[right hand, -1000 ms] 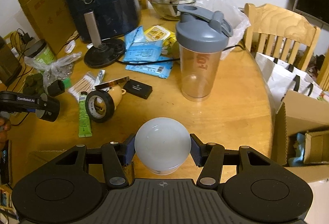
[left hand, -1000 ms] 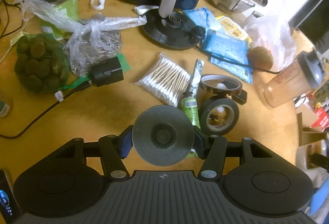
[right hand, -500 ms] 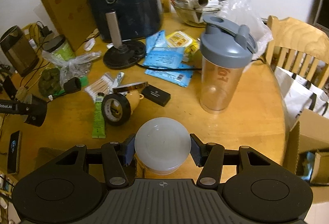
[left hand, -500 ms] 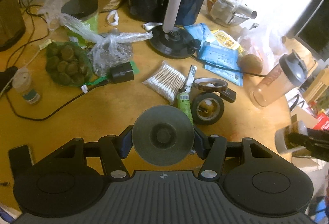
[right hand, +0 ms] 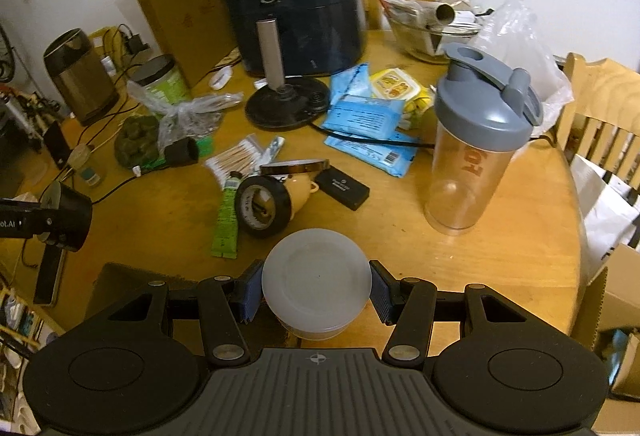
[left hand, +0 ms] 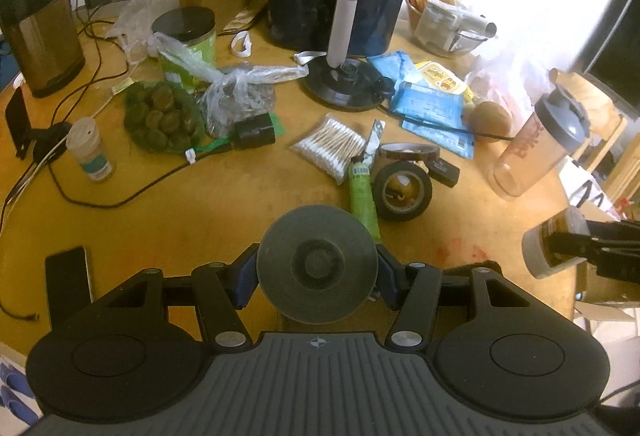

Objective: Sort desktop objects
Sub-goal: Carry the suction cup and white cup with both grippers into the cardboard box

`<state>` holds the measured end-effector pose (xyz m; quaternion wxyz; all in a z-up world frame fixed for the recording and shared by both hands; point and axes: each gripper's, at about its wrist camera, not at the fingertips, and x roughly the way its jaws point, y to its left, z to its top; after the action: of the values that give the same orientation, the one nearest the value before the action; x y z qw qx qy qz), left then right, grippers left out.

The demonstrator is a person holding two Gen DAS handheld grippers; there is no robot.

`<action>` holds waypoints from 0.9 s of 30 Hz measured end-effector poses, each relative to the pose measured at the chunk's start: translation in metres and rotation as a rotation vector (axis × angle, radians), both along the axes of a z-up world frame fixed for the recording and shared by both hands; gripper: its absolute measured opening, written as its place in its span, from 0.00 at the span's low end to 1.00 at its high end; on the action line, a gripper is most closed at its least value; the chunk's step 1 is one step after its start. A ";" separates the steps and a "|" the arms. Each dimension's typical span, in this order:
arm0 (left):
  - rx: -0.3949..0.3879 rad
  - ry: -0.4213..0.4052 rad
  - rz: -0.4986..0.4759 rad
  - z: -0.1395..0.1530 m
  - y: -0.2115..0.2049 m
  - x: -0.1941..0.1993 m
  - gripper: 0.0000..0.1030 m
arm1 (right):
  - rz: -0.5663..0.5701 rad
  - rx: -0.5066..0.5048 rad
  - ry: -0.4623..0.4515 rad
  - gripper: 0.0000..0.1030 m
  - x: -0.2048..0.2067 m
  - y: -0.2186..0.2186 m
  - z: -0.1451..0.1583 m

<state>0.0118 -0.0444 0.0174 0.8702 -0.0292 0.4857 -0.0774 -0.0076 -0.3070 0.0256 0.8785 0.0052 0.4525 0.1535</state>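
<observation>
- Desktop objects: a cluttered round wooden table (right hand: 500,256). Each gripper already carries one item.
- Left gripper (left hand: 317,268): fingers clamped on a dark round-topped jar (left hand: 317,262), pads on its left and right sides, top facing the camera.
- Right gripper (right hand: 316,282): fingers clamped on a white-lidded jar (right hand: 316,276), same sideways hold. In the left view it hangs at the far right, over the table edge.
- Both jars are lifted off the table, so the next move is placing, not grasping.
- Key relation: the loose pile lies straight ahead of both grippers, far side of the bare near strip.
- Black tape roll (right hand: 262,206) and green tube (right hand: 226,220) lie nearest. The tube's long axis runs near to far.
- Cotton swabs (left hand: 332,146) and blue packets (right hand: 368,134) lie farther back. Shaker bottle (right hand: 476,152) stands upright, right of the pile.
- Right gripper looks nearer the shaker, left nearer the tape and tube.
- Risk: setting a jar down could knock the tape roll, which stands on edge.
</observation>
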 end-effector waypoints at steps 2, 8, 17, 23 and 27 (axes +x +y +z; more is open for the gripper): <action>-0.005 0.000 0.001 0.000 0.000 -0.005 0.55 | 0.015 0.009 -0.001 0.55 -0.001 0.000 0.001; -0.004 0.009 -0.017 -0.006 -0.001 -0.015 0.55 | 0.047 0.037 0.017 0.55 -0.002 0.003 -0.002; 0.020 0.050 -0.133 -0.026 -0.009 -0.019 0.55 | 0.066 0.082 0.063 0.55 -0.004 0.023 -0.008; 0.037 0.093 -0.207 -0.042 -0.013 -0.016 0.55 | 0.067 0.064 0.098 0.55 -0.006 0.039 -0.021; 0.053 0.108 -0.242 -0.049 -0.017 -0.012 0.55 | 0.072 0.033 0.104 0.55 -0.009 0.047 -0.029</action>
<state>-0.0004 -0.0613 -0.0320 0.8274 0.0485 0.5339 -0.1672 -0.0170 -0.2596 -0.0034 0.8476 0.0114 0.4947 0.1917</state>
